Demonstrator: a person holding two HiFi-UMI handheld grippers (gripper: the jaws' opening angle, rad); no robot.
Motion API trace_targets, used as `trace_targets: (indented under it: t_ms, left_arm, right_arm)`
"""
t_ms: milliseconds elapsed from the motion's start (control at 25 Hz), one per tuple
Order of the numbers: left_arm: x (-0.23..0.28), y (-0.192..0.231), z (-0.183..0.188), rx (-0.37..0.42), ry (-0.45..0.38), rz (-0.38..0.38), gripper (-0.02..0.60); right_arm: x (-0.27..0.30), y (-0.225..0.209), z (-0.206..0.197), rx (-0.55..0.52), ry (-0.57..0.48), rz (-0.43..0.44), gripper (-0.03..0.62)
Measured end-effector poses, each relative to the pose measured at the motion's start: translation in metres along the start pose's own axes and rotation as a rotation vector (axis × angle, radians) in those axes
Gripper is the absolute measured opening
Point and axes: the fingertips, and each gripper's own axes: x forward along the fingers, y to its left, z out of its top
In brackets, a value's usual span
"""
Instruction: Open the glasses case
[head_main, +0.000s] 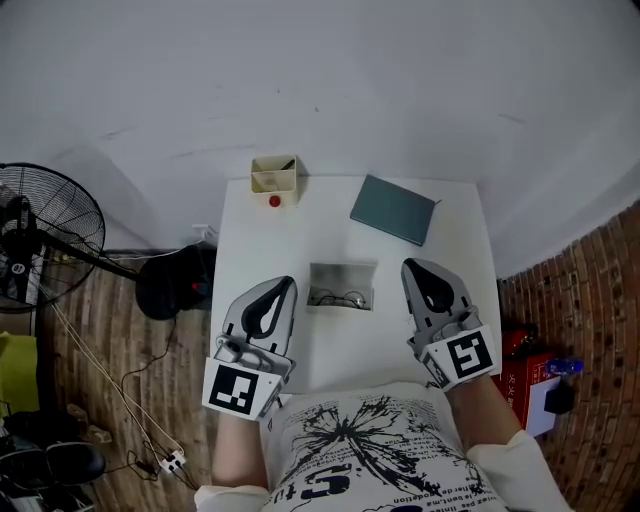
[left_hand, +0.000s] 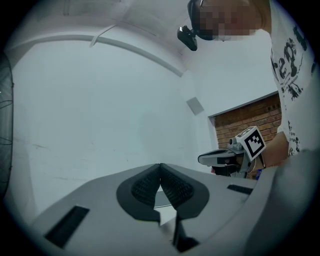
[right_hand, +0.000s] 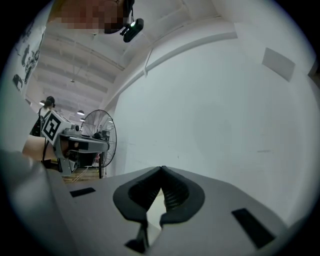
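Note:
In the head view, the grey glasses case (head_main: 341, 285) lies in the middle of the white table (head_main: 300, 230), its lid up and a pair of glasses showing inside. My left gripper (head_main: 287, 284) hangs just left of the case and my right gripper (head_main: 409, 266) just right of it; neither touches it. Both point level toward the far wall, raised above the table. In the left gripper view the left gripper (left_hand: 160, 166) has its ribbed pads pressed together with nothing between them. The right gripper (right_hand: 161, 170) looks the same in its own view.
A flat dark teal rectangle (head_main: 393, 209) lies at the table's back right. A small cream box (head_main: 273, 174) and a red button-like thing (head_main: 275, 201) sit at the back left. A black standing fan (head_main: 40, 235) is on the floor to the left, with cables beside it.

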Motion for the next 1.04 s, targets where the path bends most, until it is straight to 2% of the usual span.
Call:
trace_targets:
  t_ms: [120,360,560,1040]
  left_arm:
    - [-0.004,0.000,-0.007,-0.001,0.018,0.011,0.014]
    - [-0.004,-0.002,-0.006,-0.032,-0.007,0.039,0.014]
    - [-0.002,0.000,-0.004,-0.019,-0.014,0.064,0.014]
    - [0.011,-0.004,-0.010,-0.025,0.001,0.069,0.014]
  right_arm:
    - [-0.001,0.001,-0.001,0.017,-0.001,0.005,0.012]
    - [0.001,0.003,-0.002,0.019,-0.001,0.024,0.012]
    - [0.004,0.002,-0.007,0.038,0.012,0.033,0.012]
    - [0.014,-0.002,-0.014,0.090,0.015,0.046,0.012]
